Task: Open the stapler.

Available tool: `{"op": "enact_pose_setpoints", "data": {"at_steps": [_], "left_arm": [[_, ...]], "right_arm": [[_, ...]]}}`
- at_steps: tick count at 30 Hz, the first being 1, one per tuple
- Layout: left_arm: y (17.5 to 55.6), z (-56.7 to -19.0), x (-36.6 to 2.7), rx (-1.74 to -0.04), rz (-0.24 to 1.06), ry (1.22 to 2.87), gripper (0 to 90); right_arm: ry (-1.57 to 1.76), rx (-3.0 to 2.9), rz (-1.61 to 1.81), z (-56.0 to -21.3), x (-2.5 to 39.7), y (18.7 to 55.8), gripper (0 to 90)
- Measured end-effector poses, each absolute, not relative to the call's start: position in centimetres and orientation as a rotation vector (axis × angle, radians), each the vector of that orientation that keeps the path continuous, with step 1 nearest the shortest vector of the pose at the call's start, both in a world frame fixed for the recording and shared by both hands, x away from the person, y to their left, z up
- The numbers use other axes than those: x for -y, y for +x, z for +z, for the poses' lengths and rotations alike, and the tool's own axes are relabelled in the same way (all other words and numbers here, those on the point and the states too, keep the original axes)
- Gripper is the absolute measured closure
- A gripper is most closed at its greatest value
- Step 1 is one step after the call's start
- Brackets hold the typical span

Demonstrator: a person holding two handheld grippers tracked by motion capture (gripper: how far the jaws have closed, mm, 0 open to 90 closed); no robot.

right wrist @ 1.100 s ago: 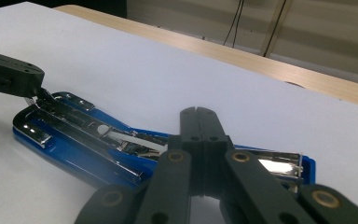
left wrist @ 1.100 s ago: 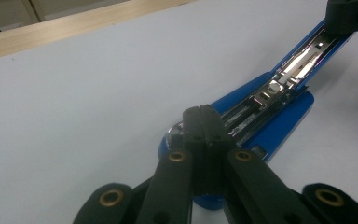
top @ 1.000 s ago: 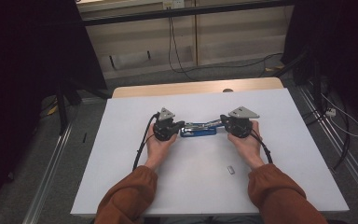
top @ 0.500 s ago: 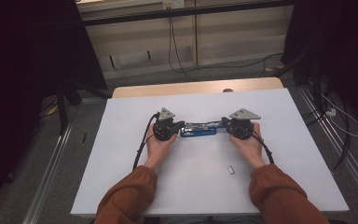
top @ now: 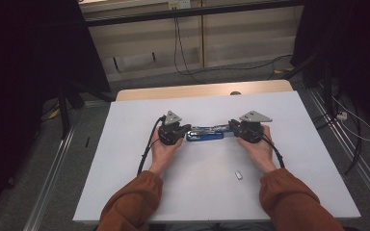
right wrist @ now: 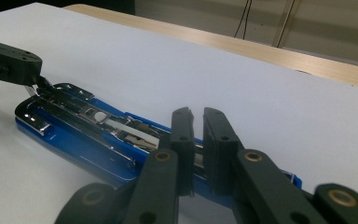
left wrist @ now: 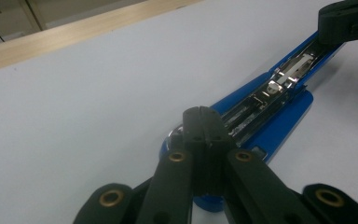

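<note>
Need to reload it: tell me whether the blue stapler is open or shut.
Open: the stapler lies on the table with its metal staple channel exposed.

no readable text, no labels, no brands, no numbers, no signs

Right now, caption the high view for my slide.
Both grippers, left and right, grip opposite ends of an opened blue stapler.

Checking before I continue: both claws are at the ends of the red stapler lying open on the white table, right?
Not quite: the stapler is blue, as the high view shows. The left claw and right claw do sit at its two ends on the white table.
</note>
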State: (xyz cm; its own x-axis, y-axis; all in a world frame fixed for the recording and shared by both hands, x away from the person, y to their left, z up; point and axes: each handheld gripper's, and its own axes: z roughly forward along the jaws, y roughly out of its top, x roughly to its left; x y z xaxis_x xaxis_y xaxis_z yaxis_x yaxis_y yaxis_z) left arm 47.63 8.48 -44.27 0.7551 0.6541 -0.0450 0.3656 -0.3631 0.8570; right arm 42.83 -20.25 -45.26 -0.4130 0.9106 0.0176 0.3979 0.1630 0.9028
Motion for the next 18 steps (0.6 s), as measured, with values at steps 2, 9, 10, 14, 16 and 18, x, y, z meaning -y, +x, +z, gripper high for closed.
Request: {"op": "enact_pose_setpoints", "data": {"at_steps": [2,9,10,14,16,18], "left_arm": [[47.6,-44.0,-8.5,-0.772,0.384,2.003,90.0],[47.5,-43.1,-8.6,-0.76,0.376,1.936,85.0],[47.5,-43.1,-8.7,-0.77,0.37,1.929,82.6],[47.6,-43.4,-8.8,-0.791,0.343,1.94,74.1],[47.4,-43.4,-8.7,-0.79,0.347,1.943,67.7],[47.3,-43.2,-8.6,-0.799,0.354,1.931,56.7]], "right_arm": [[1.236,-1.899,1.218,-45.3,20.2,42.8,81.8],[1.238,-1.901,1.253,-45.1,20.2,42.8,77.6],[1.236,-1.902,1.26,-45.1,20.3,42.7,76.8],[1.253,-1.9,1.276,-44.9,20.5,42.6,70.6],[1.253,-1.899,1.293,-44.8,20.6,42.5,63.7],[1.249,-1.91,1.309,-44.7,20.8,42.3,57.2]]}}
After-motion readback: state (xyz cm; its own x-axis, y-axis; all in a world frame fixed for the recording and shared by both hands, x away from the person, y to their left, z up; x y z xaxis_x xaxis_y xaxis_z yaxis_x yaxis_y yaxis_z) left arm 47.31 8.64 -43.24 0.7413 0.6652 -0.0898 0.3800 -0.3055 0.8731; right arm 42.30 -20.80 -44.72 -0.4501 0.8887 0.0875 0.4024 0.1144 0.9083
